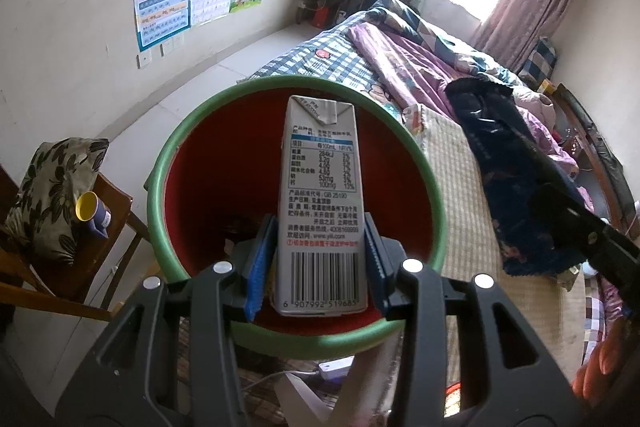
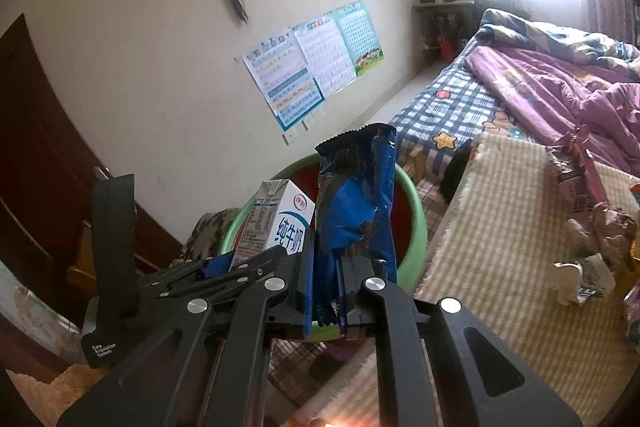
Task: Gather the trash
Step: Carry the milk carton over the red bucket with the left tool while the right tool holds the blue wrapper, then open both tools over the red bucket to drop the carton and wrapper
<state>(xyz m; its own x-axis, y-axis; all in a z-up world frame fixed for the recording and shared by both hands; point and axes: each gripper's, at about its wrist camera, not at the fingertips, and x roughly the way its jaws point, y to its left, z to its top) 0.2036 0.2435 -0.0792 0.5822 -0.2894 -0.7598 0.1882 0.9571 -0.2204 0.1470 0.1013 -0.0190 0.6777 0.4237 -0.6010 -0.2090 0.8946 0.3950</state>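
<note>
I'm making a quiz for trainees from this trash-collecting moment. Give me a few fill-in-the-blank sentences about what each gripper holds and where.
1. The left gripper is shut on a ____ carton.
2. The right gripper is shut on a crumpled ____ wrapper.
3. The milk carton is above a red bin with a ____ rim.
4. On the wooden chair lies a cup with a ____ inside.

Missing words: milk; blue; green; yellow

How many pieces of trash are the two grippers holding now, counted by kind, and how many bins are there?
Milk carton, in the left gripper: 1
Blue snack wrapper, in the right gripper: 1
Green-rimmed bin: 1
Total: 3
</note>
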